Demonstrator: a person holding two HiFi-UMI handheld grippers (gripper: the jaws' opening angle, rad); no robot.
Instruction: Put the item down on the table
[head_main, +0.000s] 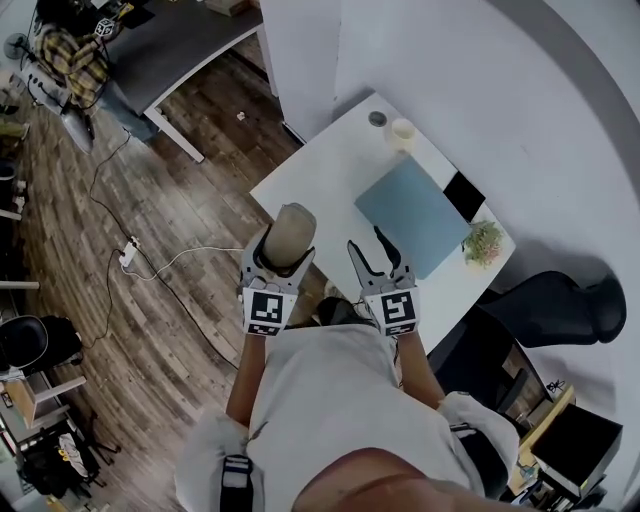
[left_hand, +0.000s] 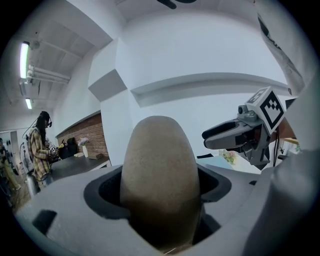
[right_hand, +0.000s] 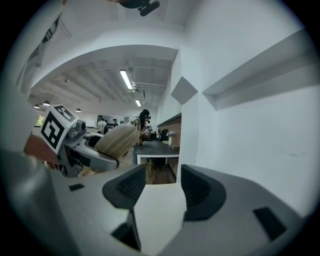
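Your left gripper (head_main: 288, 250) is clamped on the tan item (head_main: 291, 230), near the table (head_main: 330, 170) edge
Let go early and it could roll off; your right gripper (head_main: 378, 255) gapes, empty

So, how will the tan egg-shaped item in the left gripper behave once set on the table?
The tan egg-shaped item looks rounded all over, so on the table it would probably roll or tip. Its matte, grainy surface suggests little slipping. No dent shows at the jaws, so likely stiff.
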